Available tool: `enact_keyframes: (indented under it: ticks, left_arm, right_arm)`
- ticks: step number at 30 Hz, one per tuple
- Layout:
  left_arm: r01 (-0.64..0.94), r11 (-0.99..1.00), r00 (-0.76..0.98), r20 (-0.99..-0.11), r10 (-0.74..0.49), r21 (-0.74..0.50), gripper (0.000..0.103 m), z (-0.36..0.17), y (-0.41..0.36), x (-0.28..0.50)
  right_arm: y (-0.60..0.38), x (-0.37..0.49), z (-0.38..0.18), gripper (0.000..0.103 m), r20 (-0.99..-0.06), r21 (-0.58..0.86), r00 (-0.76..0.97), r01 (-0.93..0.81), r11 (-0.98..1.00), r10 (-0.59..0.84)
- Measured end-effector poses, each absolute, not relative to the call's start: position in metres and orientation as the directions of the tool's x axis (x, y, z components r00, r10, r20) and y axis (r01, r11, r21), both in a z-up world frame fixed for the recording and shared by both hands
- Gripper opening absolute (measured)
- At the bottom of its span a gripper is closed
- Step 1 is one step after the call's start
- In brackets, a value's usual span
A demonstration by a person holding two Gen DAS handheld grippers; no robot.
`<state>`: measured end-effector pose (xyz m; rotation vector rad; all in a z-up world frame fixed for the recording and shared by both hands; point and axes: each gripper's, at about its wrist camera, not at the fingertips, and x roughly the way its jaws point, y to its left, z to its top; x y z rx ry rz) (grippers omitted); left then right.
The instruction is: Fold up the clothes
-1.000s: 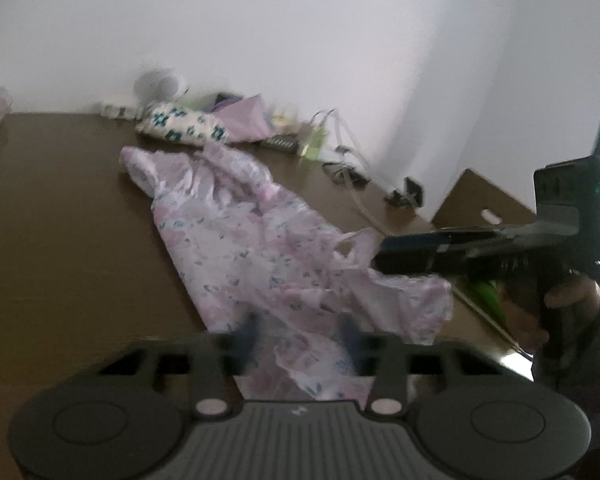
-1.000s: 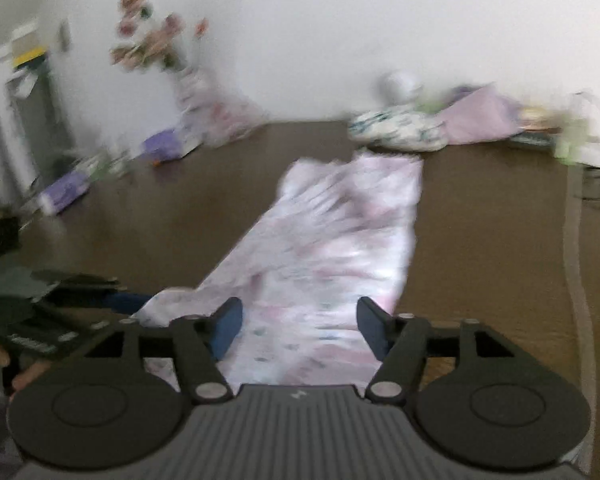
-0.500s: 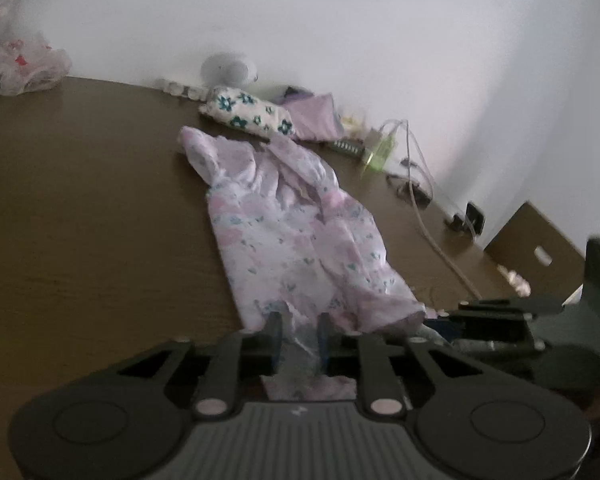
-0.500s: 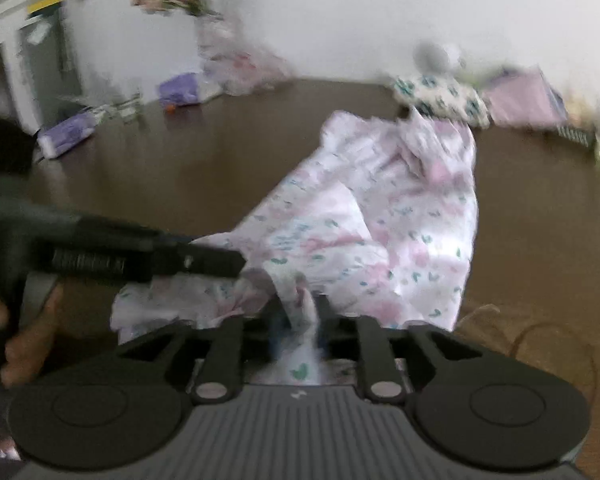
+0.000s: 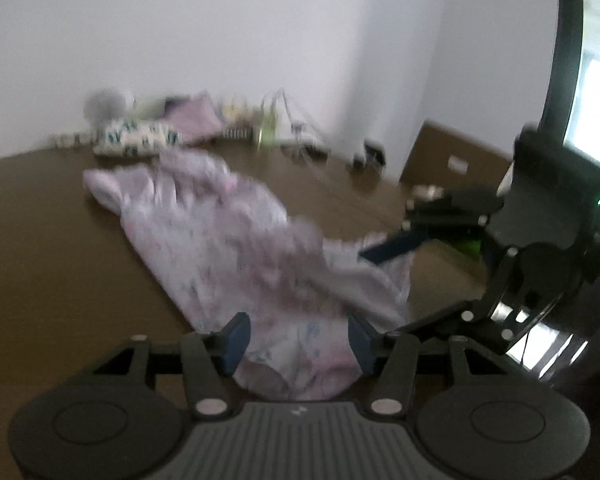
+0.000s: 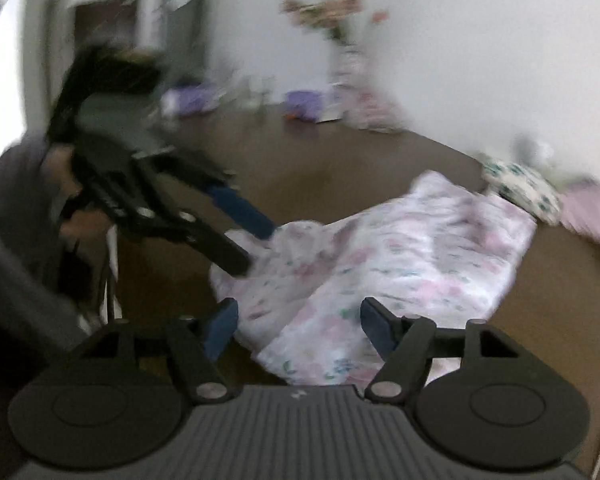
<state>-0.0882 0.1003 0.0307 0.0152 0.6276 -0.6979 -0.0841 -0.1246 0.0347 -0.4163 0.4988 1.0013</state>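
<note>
Garment [image 5: 228, 236] lies lengthwise on the brown table [image 5: 40, 240], rumpled, its near hem between the two tools. Left gripper [image 5: 298, 338] stands wide apart, cloth beneath but unclamped. Right gripper [image 6: 298, 322] is likewise wide, hovering over the near corner. Judged step: between grasps on the near edge; whether a fold is being set up or has just been laid cannot be settled. Motion blur obscures fold lines, garment type and the far clutter [image 5: 140, 140].
</note>
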Motion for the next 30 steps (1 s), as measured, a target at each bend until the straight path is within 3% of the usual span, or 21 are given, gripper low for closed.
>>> enact_keyframes:
  ticks: [3, 5, 6, 7, 8, 9, 11, 12, 17, 22, 25, 27, 29, 30]
  left_arm:
    - [0.589, 0.781, 0.589, -0.552, -0.590, -0.207, 0.053, 0.025, 0.104, -0.085]
    - [0.583, 0.783, 0.589, -0.551, -0.592, -0.218, 0.053, 0.023, 0.106, -0.084]
    - [0.588, 0.782, 0.593, -0.547, -0.590, -0.206, 0.053, 0.026, 0.107, -0.086]
    - [0.599, 0.780, 0.601, -0.543, -0.587, -0.180, 0.054, 0.030, 0.107, -0.091]
    - [0.609, 0.778, 0.608, -0.537, -0.584, -0.155, 0.055, 0.035, 0.108, -0.096]
    - [0.619, 0.775, 0.616, -0.532, -0.581, -0.130, 0.057, 0.039, 0.108, -0.101]
    - [0.628, 0.778, 0.672, -0.489, -0.556, -0.021, 0.081, 0.047, 0.106, -0.118]
    - [0.628, 0.777, 0.705, -0.462, -0.538, 0.052, 0.085, 0.049, 0.103, -0.129]
    - [0.652, 0.678, 0.757, -0.341, -0.557, 0.340, 0.086, 0.046, 0.078, -0.173]
    - [0.647, 0.525, 0.749, -0.332, -0.574, 0.552, 0.086, 0.024, 0.052, -0.189]
    - [0.690, 0.502, 0.710, -0.355, -0.608, 0.521, 0.079, 0.022, 0.047, -0.183]
    - [0.729, 0.494, 0.675, -0.373, -0.637, 0.474, 0.067, 0.025, 0.046, -0.177]
    - [0.783, 0.487, 0.620, -0.418, -0.664, 0.387, 0.047, 0.027, 0.045, -0.167]
    - [0.809, 0.482, 0.588, -0.441, -0.678, 0.336, 0.041, 0.028, 0.045, -0.162]
  right_arm:
    - [-0.121, -0.081, 0.029, 0.068, -0.590, -0.088, 0.416, -0.885, 0.458, 0.691]
    - [-0.119, -0.078, 0.026, 0.049, -0.601, -0.077, 0.397, -0.893, 0.444, 0.693]
    - [-0.118, -0.077, 0.024, 0.035, -0.607, -0.072, 0.387, -0.896, 0.437, 0.694]
    - [-0.117, -0.076, 0.022, 0.014, -0.612, -0.067, 0.378, -0.900, 0.430, 0.695]
    - [-0.115, -0.075, 0.020, 0.009, -0.617, -0.061, 0.368, -0.904, 0.423, 0.696]
    - [-0.114, -0.074, 0.019, 0.008, -0.622, -0.056, 0.358, -0.907, 0.417, 0.696]
    - [-0.115, -0.068, 0.018, 0.005, -0.628, -0.019, 0.341, -0.906, 0.424, 0.700]
    - [-0.117, -0.065, 0.019, 0.005, -0.628, 0.009, 0.330, -0.902, 0.431, 0.705]
    - [-0.139, -0.052, 0.031, 0.004, -0.564, 0.221, 0.216, -0.891, 0.398, 0.797]
    - [-0.159, -0.048, 0.039, 0.004, -0.518, 0.368, 0.131, -0.858, 0.358, 0.846]
    - [-0.166, -0.050, 0.040, 0.004, -0.512, 0.416, 0.106, -0.838, 0.354, 0.852]
    - [-0.170, -0.052, 0.041, 0.004, -0.508, 0.447, 0.089, -0.823, 0.351, 0.857]
    - [-0.174, -0.053, 0.043, 0.005, -0.504, 0.477, 0.073, -0.808, 0.347, 0.861]
    - [-0.176, -0.054, 0.043, 0.005, -0.501, 0.492, 0.064, -0.799, 0.345, 0.863]
